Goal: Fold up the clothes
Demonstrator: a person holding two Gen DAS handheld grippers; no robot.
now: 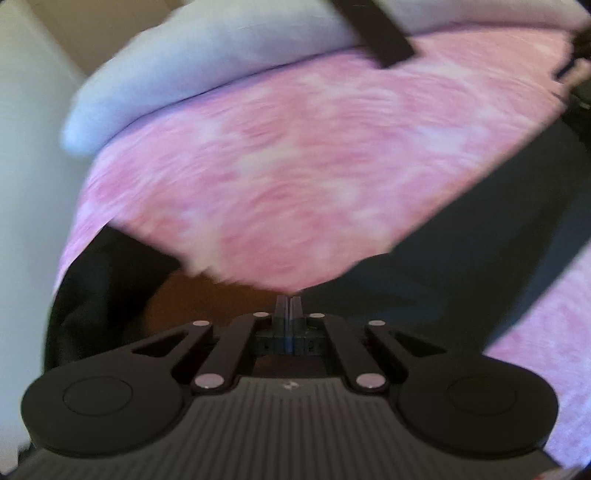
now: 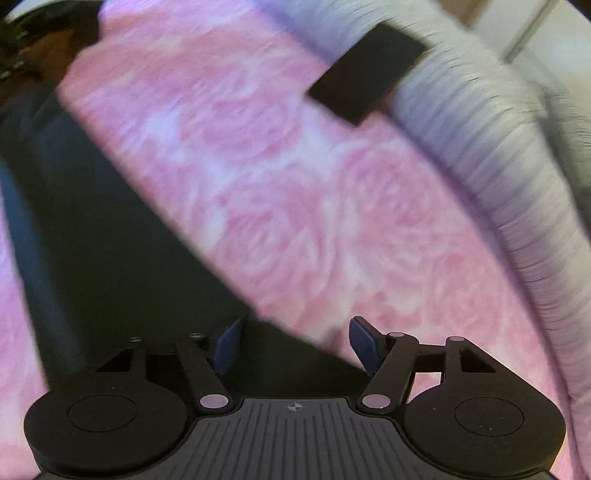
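A pink rose-patterned cloth fills the middle of the left wrist view, and its near corner comes down to a point at my left gripper. That gripper is shut, with the corner pinched between its tips. A dark garment shows past the cloth's right edge. In the right wrist view the same pink cloth runs diagonally, its lower edge lying over the dark garment. My right gripper is open, and that edge passes between its blue pads without being pressed. Both views are blurred.
A pale ribbed pillow or blanket borders the far side of the pink cloth. A flat black rectangular object lies across that border. A cream wall stands at the left. More pink fabric shows beyond the dark garment.
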